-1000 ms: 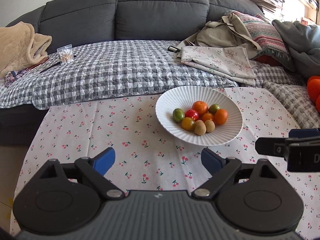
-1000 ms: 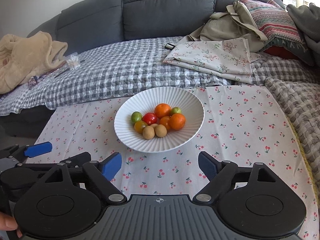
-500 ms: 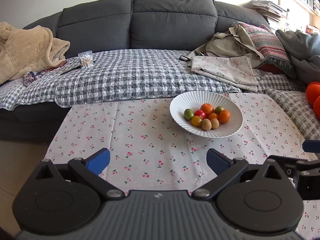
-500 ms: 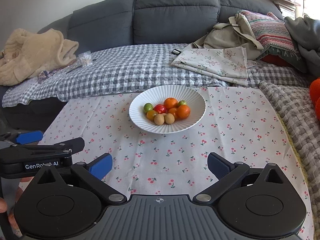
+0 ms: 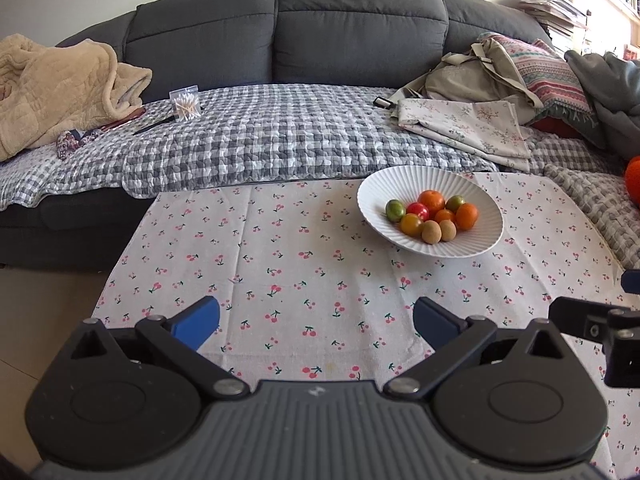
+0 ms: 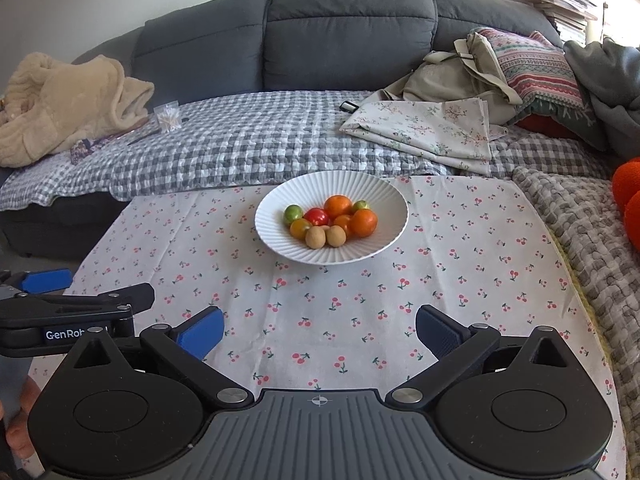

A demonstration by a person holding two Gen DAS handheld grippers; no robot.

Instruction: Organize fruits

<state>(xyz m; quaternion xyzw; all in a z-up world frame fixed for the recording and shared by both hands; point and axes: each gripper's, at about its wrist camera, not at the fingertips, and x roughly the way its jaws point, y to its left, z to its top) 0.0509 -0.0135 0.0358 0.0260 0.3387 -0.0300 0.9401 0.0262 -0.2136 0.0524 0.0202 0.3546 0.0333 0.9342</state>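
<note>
A white ribbed bowl (image 5: 476, 248) (image 6: 280, 196) stands on the cherry-print tablecloth (image 5: 304, 256) (image 6: 460, 260) near the table's far edge. It holds several small fruits: orange ones (image 5: 431, 201) (image 6: 338, 206), a red one (image 6: 316, 216), green ones (image 5: 395, 210), and two tan ones (image 6: 315, 237). My left gripper (image 5: 316, 320) is open and empty, well short of the bowl and left of it. My right gripper (image 6: 319, 326) is open and empty, in front of the bowl. Each gripper shows at the edge of the other's view.
A dark grey sofa (image 5: 352, 36) with a checked quilt (image 5: 260, 140) runs behind the table. On it lie a beige blanket (image 5: 60, 88), a box of cotton swabs (image 5: 185, 103), folded cloth (image 5: 468, 128) and cushions (image 6: 532, 64). An orange object (image 6: 628, 196) sits at the far right.
Both grippers have pulled back from the bowl, so it looks smaller and farther away. Both stay open and empty. The fruits have not moved.
</note>
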